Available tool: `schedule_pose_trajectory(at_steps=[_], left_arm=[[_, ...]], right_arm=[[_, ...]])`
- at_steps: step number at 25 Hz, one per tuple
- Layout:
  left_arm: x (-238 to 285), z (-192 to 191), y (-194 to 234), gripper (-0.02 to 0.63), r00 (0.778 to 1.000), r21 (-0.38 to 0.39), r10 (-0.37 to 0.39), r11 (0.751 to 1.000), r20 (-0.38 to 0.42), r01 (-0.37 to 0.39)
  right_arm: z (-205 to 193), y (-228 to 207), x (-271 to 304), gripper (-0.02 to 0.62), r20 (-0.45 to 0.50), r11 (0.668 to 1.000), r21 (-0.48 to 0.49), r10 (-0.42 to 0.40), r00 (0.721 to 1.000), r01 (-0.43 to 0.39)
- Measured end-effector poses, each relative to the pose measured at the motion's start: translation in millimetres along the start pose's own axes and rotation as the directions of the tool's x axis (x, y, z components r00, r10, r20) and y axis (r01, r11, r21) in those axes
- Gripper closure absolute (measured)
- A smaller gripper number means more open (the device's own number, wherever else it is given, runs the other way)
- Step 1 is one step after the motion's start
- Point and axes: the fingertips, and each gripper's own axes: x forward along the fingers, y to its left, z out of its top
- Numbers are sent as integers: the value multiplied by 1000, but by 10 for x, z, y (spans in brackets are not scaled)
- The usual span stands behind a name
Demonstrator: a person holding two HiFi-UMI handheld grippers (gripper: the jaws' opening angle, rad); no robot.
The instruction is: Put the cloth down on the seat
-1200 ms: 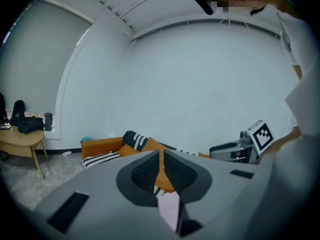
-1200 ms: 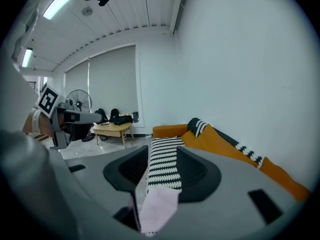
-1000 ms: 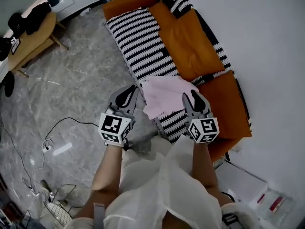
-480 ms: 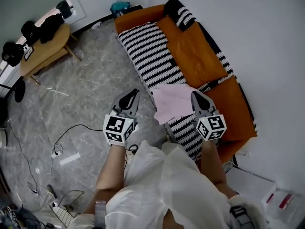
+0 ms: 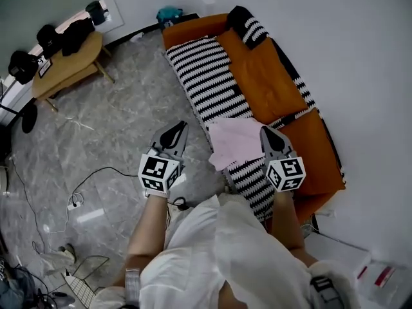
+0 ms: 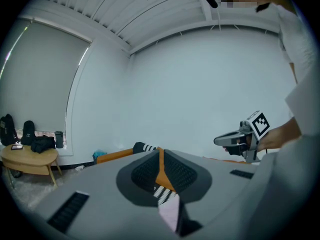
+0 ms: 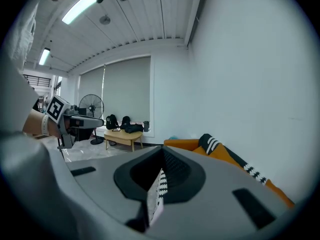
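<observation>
Pink cloth [image 5: 235,140] lies on the sofa seat [image 5: 201,69]; my left gripper [image 5: 175,132] and right gripper [image 5: 268,135] are clenched, empty. Placing looks done; next, I draw clear.

A wooden table [image 5: 67,68] bearing black bags [image 5: 76,32] stands on the grey marble floor [image 5: 116,127]

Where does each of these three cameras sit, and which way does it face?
Head view: on the person's head, looking steeply down at sofa and cloth; forearms, left tool and right tool show.
Left gripper view: on left tool, facing sofa; right tool shows.
Right gripper view: on right tool, facing table; left tool shows.
Shared: all show the sofa.
</observation>
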Motion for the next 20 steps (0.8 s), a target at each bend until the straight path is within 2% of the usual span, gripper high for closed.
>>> schedule_pose_trajectory(at_steps=[5, 20], left_arm=[[-48, -45, -4, 568, 1000, -24, 6, 1000, -8, -6], [-57, -42, 28, 568, 1000, -30, 9, 1000, -5, -9]], right_arm=[[-15, 14, -5, 586, -4, 1000, 6, 9, 1000, -9], [-10, 68, 54, 587, -9, 1000, 7, 24, 1000, -24]])
